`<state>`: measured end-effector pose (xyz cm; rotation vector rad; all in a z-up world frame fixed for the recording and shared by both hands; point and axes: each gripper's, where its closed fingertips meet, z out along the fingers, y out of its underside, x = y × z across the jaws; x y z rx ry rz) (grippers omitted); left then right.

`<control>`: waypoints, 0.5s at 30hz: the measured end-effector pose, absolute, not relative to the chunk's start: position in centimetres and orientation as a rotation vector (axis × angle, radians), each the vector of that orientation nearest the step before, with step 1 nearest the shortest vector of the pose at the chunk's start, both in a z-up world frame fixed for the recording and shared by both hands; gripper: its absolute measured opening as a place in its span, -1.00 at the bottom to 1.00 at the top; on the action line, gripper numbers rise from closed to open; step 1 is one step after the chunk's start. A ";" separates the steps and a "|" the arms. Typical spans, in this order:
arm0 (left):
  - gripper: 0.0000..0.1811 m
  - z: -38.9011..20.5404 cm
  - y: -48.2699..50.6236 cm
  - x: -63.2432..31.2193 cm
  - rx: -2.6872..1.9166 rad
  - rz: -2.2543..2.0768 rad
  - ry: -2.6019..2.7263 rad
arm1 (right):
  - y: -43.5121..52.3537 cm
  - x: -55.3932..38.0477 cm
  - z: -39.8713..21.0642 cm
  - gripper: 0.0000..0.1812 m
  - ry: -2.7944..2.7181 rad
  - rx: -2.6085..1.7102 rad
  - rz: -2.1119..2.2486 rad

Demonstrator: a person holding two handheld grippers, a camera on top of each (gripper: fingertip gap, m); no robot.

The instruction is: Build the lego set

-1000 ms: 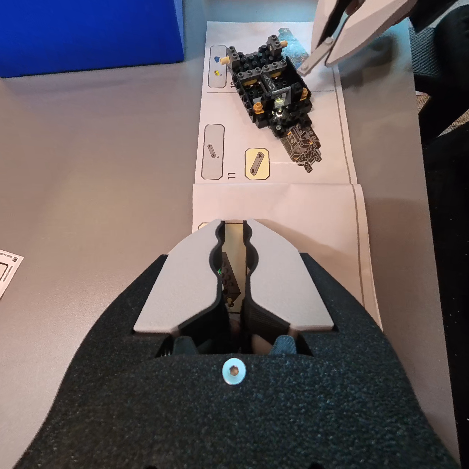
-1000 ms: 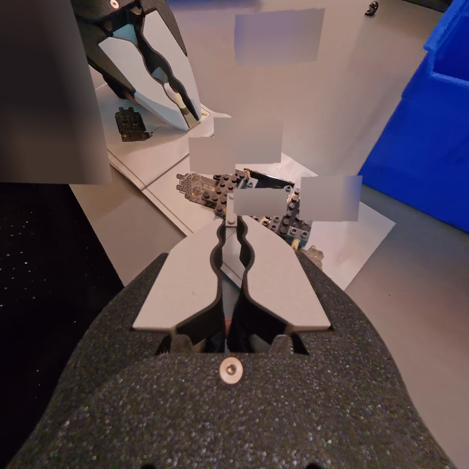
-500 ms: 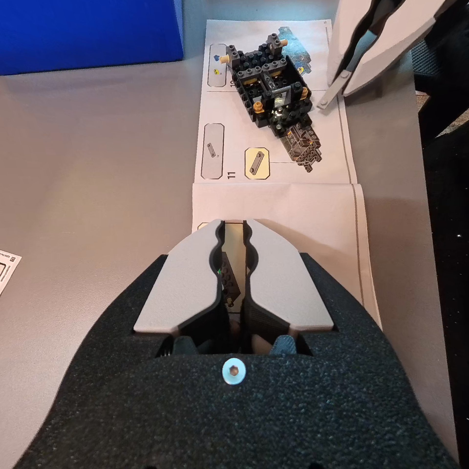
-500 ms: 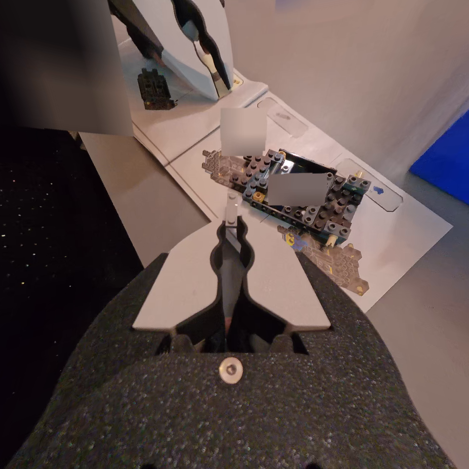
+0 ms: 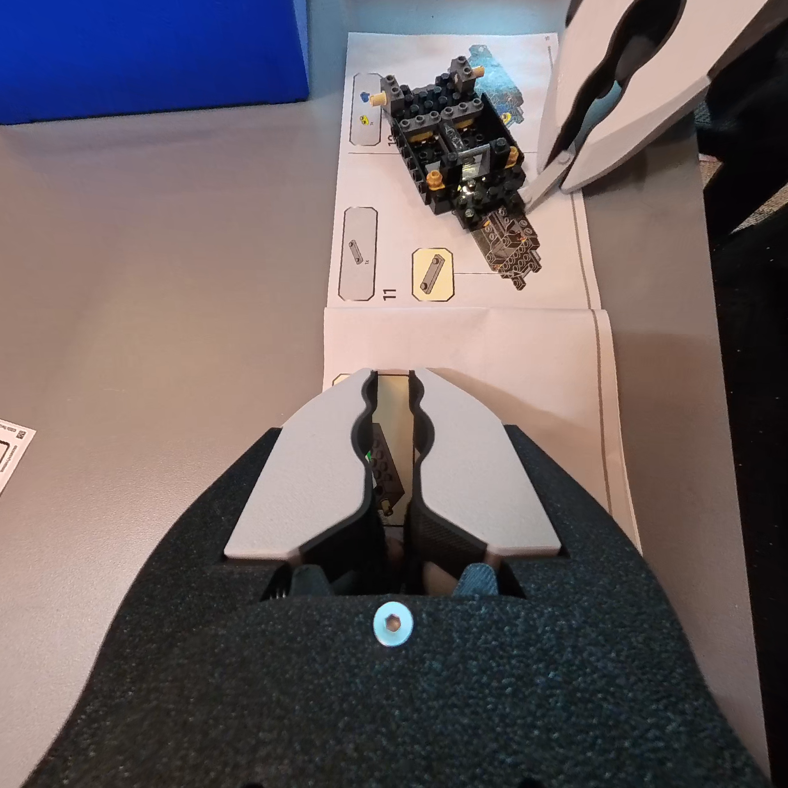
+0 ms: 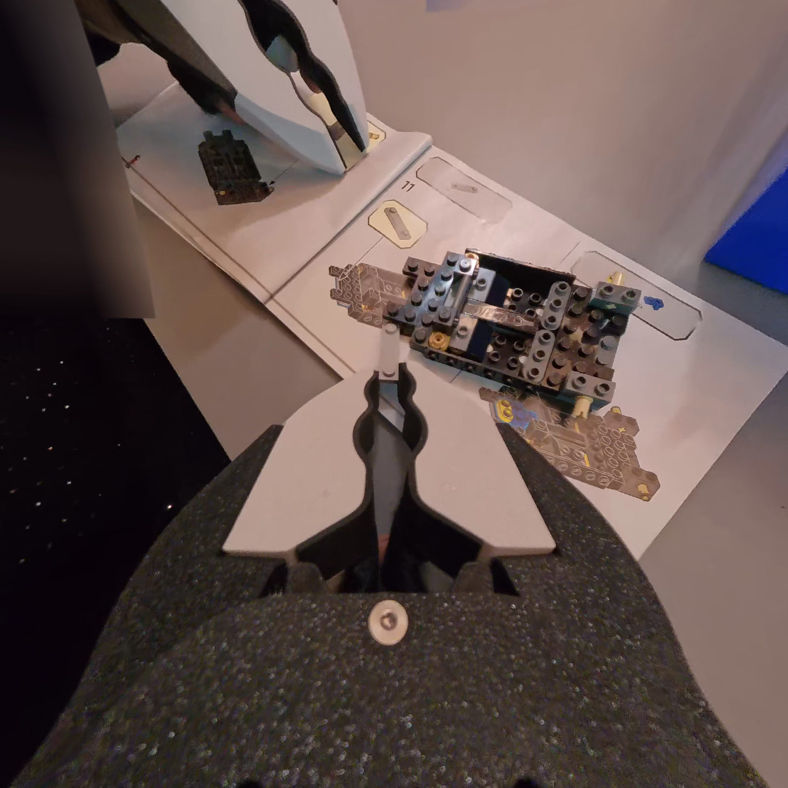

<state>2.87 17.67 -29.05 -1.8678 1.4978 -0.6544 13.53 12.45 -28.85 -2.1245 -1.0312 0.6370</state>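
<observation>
The right tongs point(image 6: 388, 375) were clamped on a thin light-grey plate point(image 6: 389, 350), its free end touching the dark brick model point(image 6: 511, 324) on the instruction sheet point(image 5: 447, 341). The left tongs point(image 5: 393, 375) stood slightly parted, gripping nothing, low over the sheet nearer its other end, on the grey surface point(image 5: 170, 277).

**Grey plate meets the dark model**

The left gripper point(image 5: 393, 377) hovers low over the instruction sheet point(image 5: 469, 341), its jaws slightly parted. Toward the table's point(image 5: 170, 277) far edge, the dark lego model point(image 5: 458, 145) sits on the sheet. The right gripper point(image 5: 558, 164) pinches a light grey plate point(image 5: 538, 190), whose tip seems to touch the model. A blue bin point(image 5: 149, 55) fills the far left corner.
</observation>
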 end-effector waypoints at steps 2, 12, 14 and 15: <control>-0.85 -29.1 17.7 2.9 -1.867 -0.653 1.498 | 12.5 13.3 -28.8 -0.91 -1.010 -2.134 0.627; -0.85 -29.0 17.7 2.9 -1.862 -0.646 1.499 | 11.6 12.0 -28.7 -0.91 -1.080 -2.136 0.603; -0.85 -29.0 17.7 2.9 -1.863 -0.646 1.499 | 11.8 11.5 -28.8 -0.91 -1.080 -2.135 0.575; -0.85 -29.0 17.7 2.9 -1.863 -0.646 1.499 | 12.0 11.3 -28.9 -0.91 -1.075 -2.138 0.559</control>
